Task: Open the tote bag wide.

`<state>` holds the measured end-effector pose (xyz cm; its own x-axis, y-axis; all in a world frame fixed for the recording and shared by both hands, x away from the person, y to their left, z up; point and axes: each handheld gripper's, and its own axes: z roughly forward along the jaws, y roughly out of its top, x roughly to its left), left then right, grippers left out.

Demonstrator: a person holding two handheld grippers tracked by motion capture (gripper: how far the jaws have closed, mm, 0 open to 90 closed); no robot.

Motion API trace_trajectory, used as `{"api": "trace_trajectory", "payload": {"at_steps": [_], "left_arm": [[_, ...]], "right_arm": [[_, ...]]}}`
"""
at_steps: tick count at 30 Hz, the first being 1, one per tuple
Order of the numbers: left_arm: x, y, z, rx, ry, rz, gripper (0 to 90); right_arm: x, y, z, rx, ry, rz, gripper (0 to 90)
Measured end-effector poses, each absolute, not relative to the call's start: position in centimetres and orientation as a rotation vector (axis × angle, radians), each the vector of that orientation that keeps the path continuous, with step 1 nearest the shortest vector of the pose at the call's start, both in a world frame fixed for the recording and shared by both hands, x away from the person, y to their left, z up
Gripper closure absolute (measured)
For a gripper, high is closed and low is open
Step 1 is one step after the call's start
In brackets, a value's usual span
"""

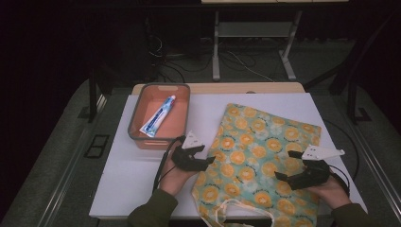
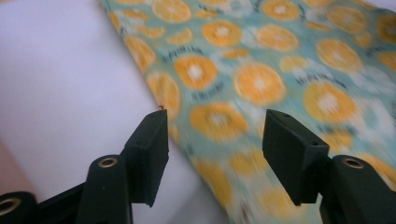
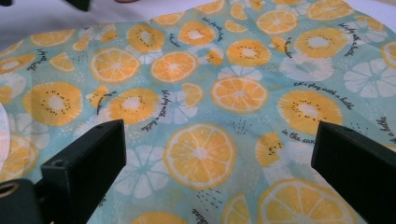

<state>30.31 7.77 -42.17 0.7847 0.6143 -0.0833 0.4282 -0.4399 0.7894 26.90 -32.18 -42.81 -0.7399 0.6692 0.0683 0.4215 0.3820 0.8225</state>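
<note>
A teal cloth bag printed with orange slices lies flat on the white table top, its handles toward the near edge. My left gripper sits at the bag's left edge, jaws apart with nothing between them; in the left gripper view the bag's edge lies just beyond the pads. My right gripper hovers over the bag's right part, jaws wide apart, with the printed fabric below them.
An orange bin with a grey rim stands at the back left of the table and holds a toothpaste tube. Table legs and cables show on the floor behind.
</note>
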Motion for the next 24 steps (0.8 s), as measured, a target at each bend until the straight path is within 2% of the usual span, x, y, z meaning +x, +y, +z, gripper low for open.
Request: {"api": "trace_trajectory", "payload": {"at_steps": [7, 13, 21, 24], "left_arm": [[27.6, 9.0, -43.6, 2.124, 0.774, 0.183, 38.8], [27.7, 8.2, -44.4, 2.177, 0.764, 0.161, 44.9], [27.5, 7.9, -44.9, 2.218, 0.744, 0.158, 65.7], [27.6, 7.8, -44.9, 2.235, 0.724, 0.16, 79.4]], "right_arm": [[26.9, -32.1, -42.9, 0.96, 2.371, 1.284, 3.1], [26.9, -32.1, -42.9, 0.958, 2.371, 1.278, 3.1], [26.8, -32.1, -42.9, 0.955, 2.373, 1.277, 3.1], [26.8, -32.1, -42.9, 0.957, 2.372, 1.277, 3.1]]}}
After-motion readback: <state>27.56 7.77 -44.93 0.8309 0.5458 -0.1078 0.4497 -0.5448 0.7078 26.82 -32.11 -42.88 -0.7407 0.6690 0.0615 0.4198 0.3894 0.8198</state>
